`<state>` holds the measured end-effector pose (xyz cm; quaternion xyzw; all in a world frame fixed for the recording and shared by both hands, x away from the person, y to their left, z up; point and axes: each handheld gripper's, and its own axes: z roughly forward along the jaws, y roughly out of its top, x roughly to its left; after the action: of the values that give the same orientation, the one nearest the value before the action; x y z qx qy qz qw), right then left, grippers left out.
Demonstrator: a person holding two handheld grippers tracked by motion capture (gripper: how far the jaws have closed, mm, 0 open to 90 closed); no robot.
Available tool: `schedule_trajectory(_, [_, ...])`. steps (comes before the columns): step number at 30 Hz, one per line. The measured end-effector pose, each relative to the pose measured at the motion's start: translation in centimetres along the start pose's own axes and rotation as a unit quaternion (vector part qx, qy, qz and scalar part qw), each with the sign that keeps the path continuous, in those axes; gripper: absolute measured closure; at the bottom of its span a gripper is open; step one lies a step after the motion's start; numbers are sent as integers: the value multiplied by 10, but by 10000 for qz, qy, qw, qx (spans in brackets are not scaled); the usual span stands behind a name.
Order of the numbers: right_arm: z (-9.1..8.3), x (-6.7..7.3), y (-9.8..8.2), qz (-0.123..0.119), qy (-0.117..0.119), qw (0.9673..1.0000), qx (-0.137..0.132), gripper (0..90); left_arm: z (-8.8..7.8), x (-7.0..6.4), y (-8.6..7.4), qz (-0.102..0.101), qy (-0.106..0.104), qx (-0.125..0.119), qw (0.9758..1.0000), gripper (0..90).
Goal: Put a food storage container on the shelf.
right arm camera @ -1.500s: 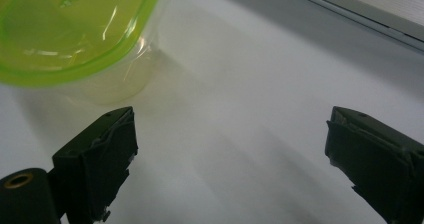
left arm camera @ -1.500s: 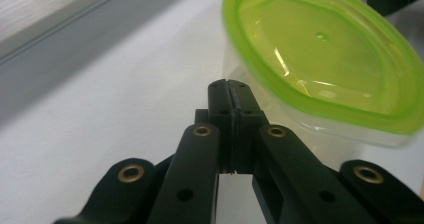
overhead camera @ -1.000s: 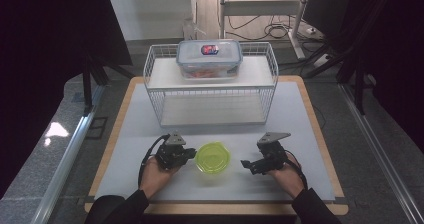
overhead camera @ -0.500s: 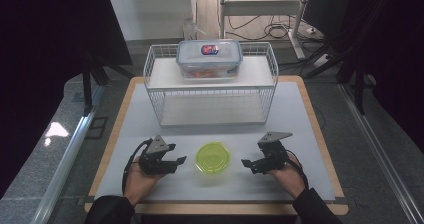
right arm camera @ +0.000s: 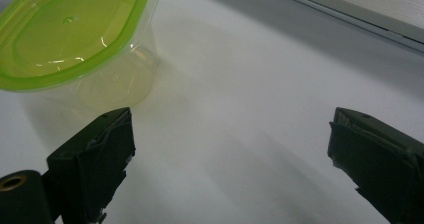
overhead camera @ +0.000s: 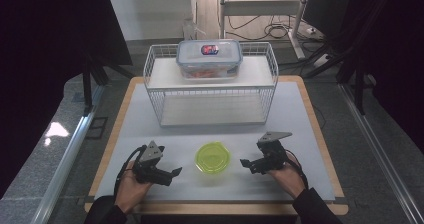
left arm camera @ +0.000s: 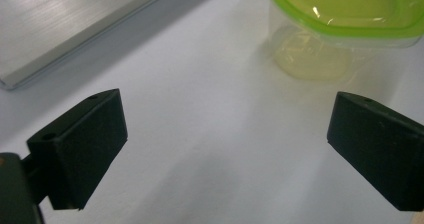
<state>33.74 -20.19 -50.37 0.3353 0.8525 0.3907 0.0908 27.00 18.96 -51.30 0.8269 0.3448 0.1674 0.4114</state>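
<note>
The left gripper point(overhead camera: 172, 174) rests low over the white mat point(overhead camera: 300, 114) at the near left of the table, held in the person's left hand point(overhead camera: 131, 190). Its jaws stand wide apart and hold nothing; in the left gripper view only bare mat lies between them. The jaw tips point toward the centre of the table.

The right gripper point(overhead camera: 245, 162) sits at the near right, held in the person's right hand point(overhead camera: 286, 176), with a grey three-cornered plate on top. Its jaws are likewise spread wide and empty, with bare mat between them in the right gripper view. The left jaw in that view is near the container wall but apart from it.

The green-lidded container point(overhead camera: 213, 157) stands upright on the mat between the two grippers, touched by neither. It is a small tub with clear walls and a translucent yellow-green lid pressed on top; the lid has a raised rim and a recessed centre panel. Contents cannot be made out.

Behind it, a white wire rack point(overhead camera: 270, 79) stands at the far middle of the mat. A clear lidded box point(overhead camera: 209, 58) with reddish contents sits on the rack's upper shelf.
</note>
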Motion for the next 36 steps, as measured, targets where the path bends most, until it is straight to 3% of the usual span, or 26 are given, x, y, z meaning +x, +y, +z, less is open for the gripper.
schedule_trajectory(9, [-3, 3, 8, 68, 79, 9999, -35, 35, -1, 1, -1, 9, 52, -47, 10000, 23])
schedule_trajectory(12, [-5, 4, 15, 255, 283, 9993, 21, 26, -2, 1, -2, 36, 57, 10, 10000, 25])
schedule_trajectory(14, [-5, 6, 19, 213, 369, 9990, 133, 30, -3, 0, -4, 27, 72, 17, 10000, 26])
schedule_trajectory(16, [-6, 9, 24, 125, 450, 9988, 134, 67, -4, 0, -5, 34, 85, 26, 10000, 27])
schedule_trajectory(22, [-5, 7, 41, 184, 635, 9978, 56, 267, -3, 0, -5, 58, 99, 66, 9999, 30])
schedule_trajectory(25, [5, 4, 47, 346, 954, 9947, 185, 319, -4, 0, -5, 49, 116, 49, 9999, 31])
schedule_trajectory(31, [20, 5, 53, 586, 1351, 9886, 308, 424, -3, 0, -6, 76, 113, 101, 9999, 35])
schedule_trajectory(36, [32, 5, 61, 600, 1533, 9857, 370, 521, -2, -1, -6, 128, 133, 131, 9997, 38])
